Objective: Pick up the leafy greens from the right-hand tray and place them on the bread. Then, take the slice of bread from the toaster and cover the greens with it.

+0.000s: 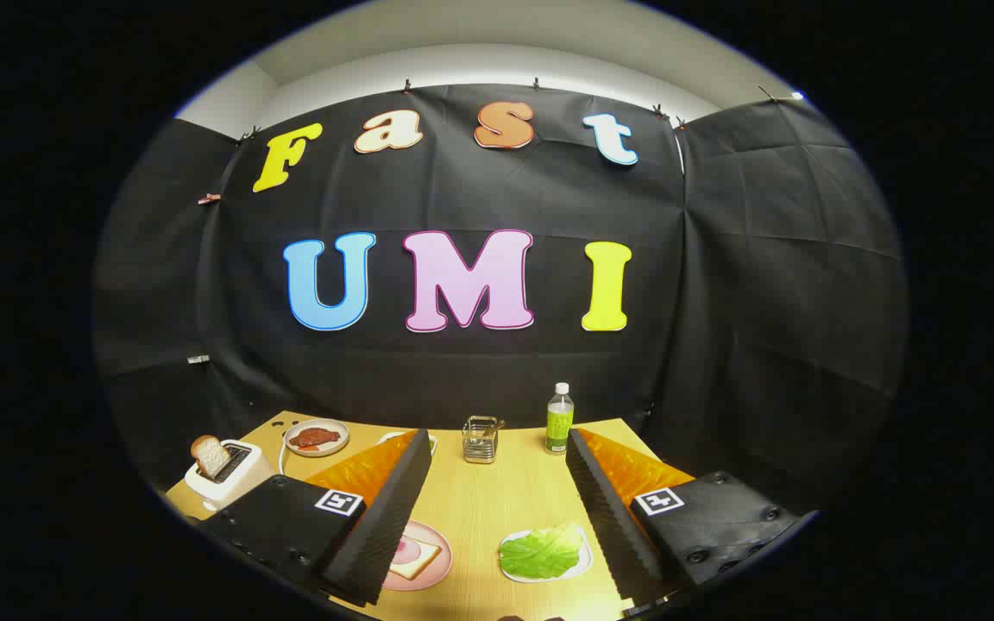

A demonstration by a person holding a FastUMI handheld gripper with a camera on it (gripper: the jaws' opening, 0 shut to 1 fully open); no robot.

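Greens (542, 552) are lying on a small white tray (585, 565) near the front of the tabletop (506, 492), between the two fingers of the hand-held gripper (497, 517) and closer to the right finger, whose inner ridged face is rising just beside the tray's edge. The hand-held gripper is standing wide open above the tabletop, its fingers well apart and gripping nothing. Across the gap, partly hidden behind the left finger, a pink plate (437, 573) is carrying a slice of bread (415, 561) with something pink lying on top of it; that plate is sitting near the greens' tray but not touching it. Off past the left finger, a white toaster (225, 479) is standing at the tabletop's left side with a bread slice (210, 455) sticking upright out of its slot. Just beyond the toaster, a round dish (317, 437) is holding a dark reddish piece of food. Farther back, beyond the fingers and roughly midway between them, a small metal rack (481, 440) is standing, and to its right a green bottle (559, 420) with a white cap is standing upright near the tabletop's far edge, in front of the black cloth wall.
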